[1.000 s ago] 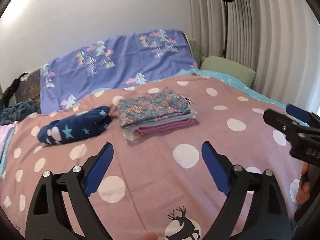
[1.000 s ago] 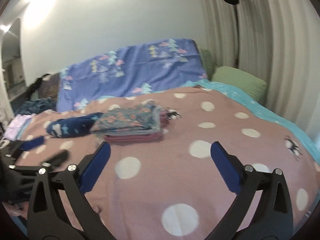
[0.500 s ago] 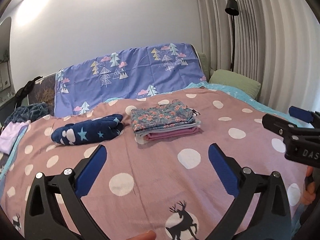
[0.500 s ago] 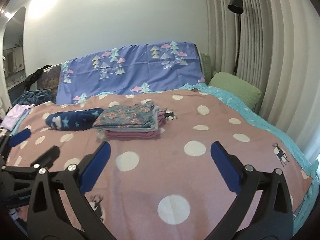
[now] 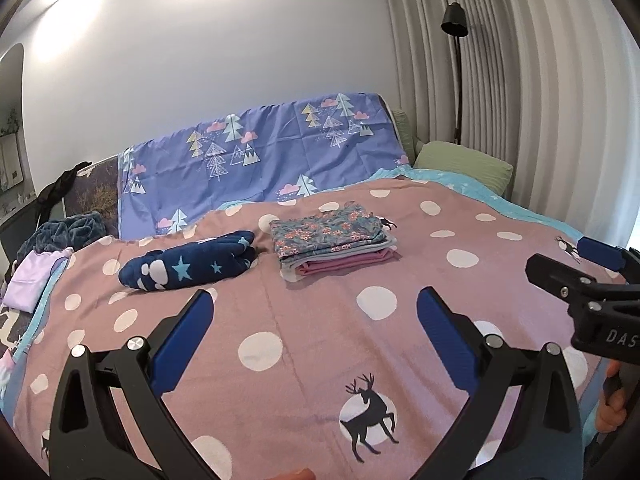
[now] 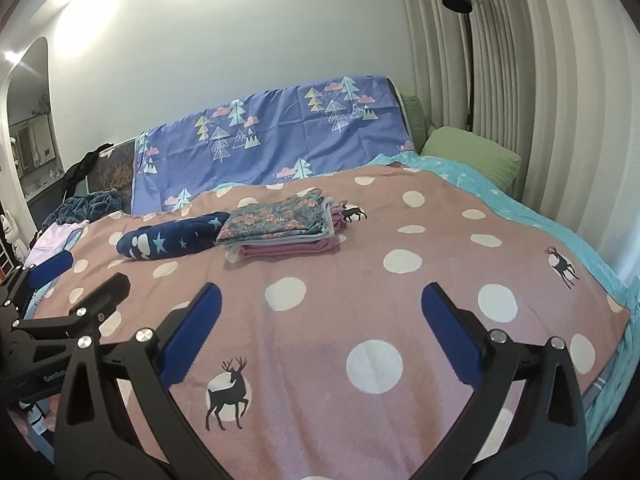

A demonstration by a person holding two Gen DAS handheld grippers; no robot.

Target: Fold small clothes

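Observation:
A neat stack of folded clothes [image 5: 334, 242] [image 6: 280, 226], floral piece on top and pink below, lies in the middle of the pink dotted blanket [image 5: 320, 344] [image 6: 360, 304]. Beside it on the left sits a folded navy garment with stars [image 5: 188, 266] [image 6: 164, 240]. My left gripper [image 5: 314, 312] hovers over the blanket's near part, open, nothing between its blue pads. My right gripper [image 6: 320, 304] is open too, well short of the stack, and empty. Each gripper shows at the edge of the other's view: the right gripper [image 5: 560, 268], the left gripper [image 6: 76, 280].
A purple tree-print sheet [image 5: 260, 160] drapes the headboard. A green pillow [image 5: 464, 162] and curtains stand at the right with a black floor lamp [image 5: 454, 20]. Lilac cloth [image 5: 34, 280] and a dark blue blanket pile [image 5: 64, 232] lie at the left edge.
Both grippers have drawn back from the folded stack and risen, so more of the bed and wall shows. The left gripper's jaws opened slightly wider.

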